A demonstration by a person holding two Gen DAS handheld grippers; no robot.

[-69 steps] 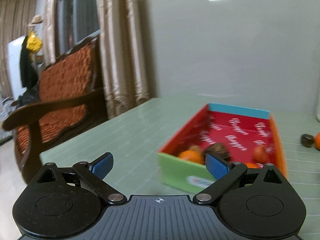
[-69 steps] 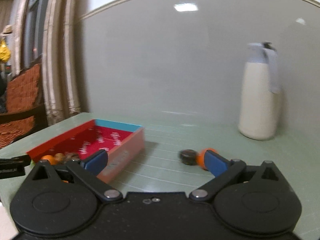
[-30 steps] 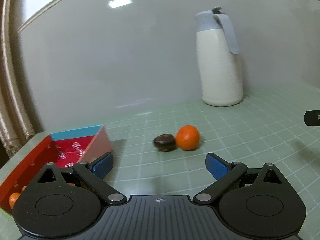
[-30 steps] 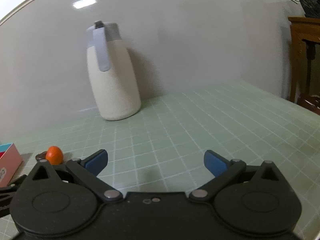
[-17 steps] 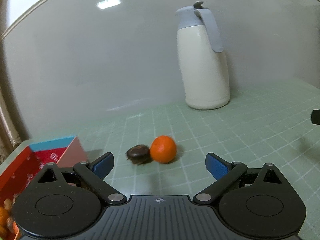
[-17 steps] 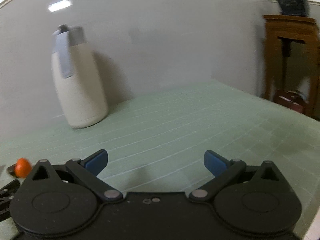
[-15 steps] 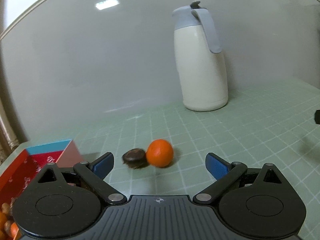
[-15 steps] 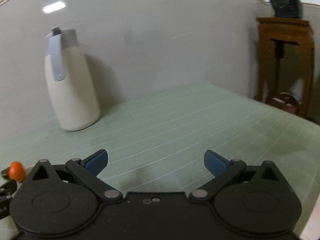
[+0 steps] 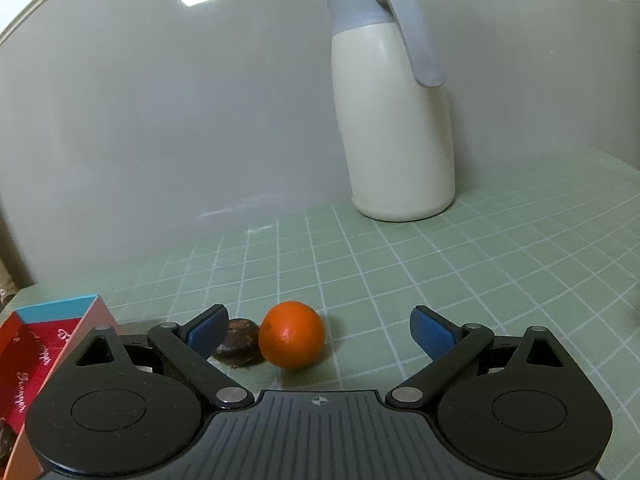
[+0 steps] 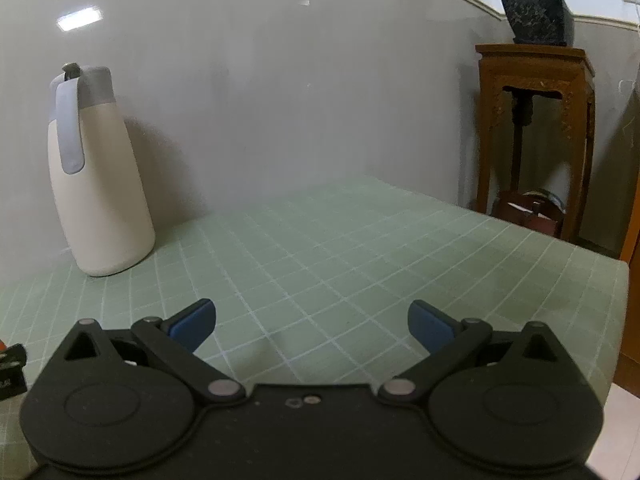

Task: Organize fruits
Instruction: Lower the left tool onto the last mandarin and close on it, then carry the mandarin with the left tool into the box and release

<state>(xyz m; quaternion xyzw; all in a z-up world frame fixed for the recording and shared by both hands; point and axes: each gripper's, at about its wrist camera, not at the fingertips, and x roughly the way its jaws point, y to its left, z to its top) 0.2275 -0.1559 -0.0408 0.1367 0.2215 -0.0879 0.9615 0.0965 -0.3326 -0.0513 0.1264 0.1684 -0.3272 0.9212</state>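
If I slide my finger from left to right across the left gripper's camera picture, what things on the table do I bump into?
Red box → small dark brown fruit → orange → white jug with a grey lid.
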